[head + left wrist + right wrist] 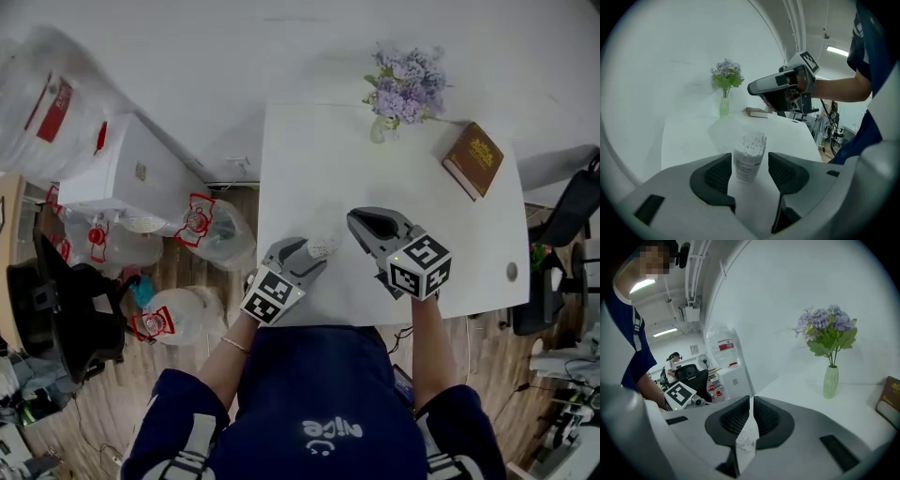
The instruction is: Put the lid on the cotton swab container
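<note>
The cotton swab container (749, 157) is a small clear tub full of white swabs, with no lid on it, standing upright on the white table (309, 159). My left gripper (749, 173) is open, one pad on each side of the tub with a gap at both. From the head view the container (320, 248) shows at the tips of the left gripper (314, 253). My right gripper (751, 416) is shut on the thin clear lid (746, 439), held edge-on, its printed label showing. It hovers above the table to the right of the tub, right gripper (367, 223).
A vase of purple flowers (405, 89) stands at the table's far edge, a brown book (473, 159) to its right. A small round disc (511, 272) lies near the right edge. Water bottles (216, 230) and a black chair (56, 309) stand on the floor at left.
</note>
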`<state>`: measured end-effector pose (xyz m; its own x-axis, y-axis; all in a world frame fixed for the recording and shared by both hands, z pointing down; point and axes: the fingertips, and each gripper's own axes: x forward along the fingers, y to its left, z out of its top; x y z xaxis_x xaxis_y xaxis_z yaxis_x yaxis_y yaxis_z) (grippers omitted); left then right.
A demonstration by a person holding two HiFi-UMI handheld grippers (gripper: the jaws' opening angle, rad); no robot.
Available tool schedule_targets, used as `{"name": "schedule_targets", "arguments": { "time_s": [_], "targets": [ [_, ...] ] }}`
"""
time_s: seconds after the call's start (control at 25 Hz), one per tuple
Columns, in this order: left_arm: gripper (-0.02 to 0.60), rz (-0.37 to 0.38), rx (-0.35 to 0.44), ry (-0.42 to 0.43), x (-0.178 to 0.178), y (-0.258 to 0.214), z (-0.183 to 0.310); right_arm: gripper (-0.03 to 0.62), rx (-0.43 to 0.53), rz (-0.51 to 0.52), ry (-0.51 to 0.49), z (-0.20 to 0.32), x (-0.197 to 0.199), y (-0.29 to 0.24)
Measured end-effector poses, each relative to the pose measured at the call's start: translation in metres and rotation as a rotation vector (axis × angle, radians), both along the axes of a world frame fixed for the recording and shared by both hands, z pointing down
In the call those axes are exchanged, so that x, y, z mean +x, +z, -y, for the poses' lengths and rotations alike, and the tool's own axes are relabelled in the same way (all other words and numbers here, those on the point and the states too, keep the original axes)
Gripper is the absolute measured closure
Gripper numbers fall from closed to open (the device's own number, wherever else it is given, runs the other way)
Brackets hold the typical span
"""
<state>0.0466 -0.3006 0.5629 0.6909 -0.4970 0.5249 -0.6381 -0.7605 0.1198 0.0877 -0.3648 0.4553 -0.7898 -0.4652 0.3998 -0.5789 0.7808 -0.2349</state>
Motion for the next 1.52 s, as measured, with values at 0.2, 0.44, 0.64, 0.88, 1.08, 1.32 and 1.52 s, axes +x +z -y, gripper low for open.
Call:
{"name": "schedule_targets", "arguments": {
  "time_s": [0.2, 0.44, 0.64, 0.88, 1.08, 1.32, 1.52],
  "targets": [
    [0.353, -0.030, -0.010, -0.014, 0.002, 0.001, 0.006, 0.537, -0.002, -0.056, -0.052, 0.015, -0.008, 0.003],
    [0.360, -0.023, -0.012, 0.024, 0.001, 0.003, 0.007, 0.537, -0.042, -0.114, -0.195, 0.030, -0.033, 0.013],
    [0.360, -0.027, -0.008, 0.049, 0.003, 0.005, 0.007, 0.537, -0.161, -0.153, -0.303, 0.038, -0.053, 0.035],
    [0.367, -0.006, 0.005, 0.082, 0.003, 0.008, 0.007, 0.537, -0.191, -0.324, -0.404, 0.047, -0.062, 0.072],
    [0.367, -0.020, 0.000, 0.094, 0.000, 0.011, 0.007, 0.537, -0.238, -0.336, -0.452, 0.043, -0.070, 0.081],
    [0.365, -0.034, -0.003, 0.092, 0.000, 0.013, 0.008, 0.537, -0.266, -0.287, -0.492, 0.035, -0.071, 0.070],
    [0.365, -0.038, -0.003, 0.089, 0.000, 0.014, 0.008, 0.537, -0.250, -0.325, -0.533, 0.022, -0.065, 0.067]
  ]
}}
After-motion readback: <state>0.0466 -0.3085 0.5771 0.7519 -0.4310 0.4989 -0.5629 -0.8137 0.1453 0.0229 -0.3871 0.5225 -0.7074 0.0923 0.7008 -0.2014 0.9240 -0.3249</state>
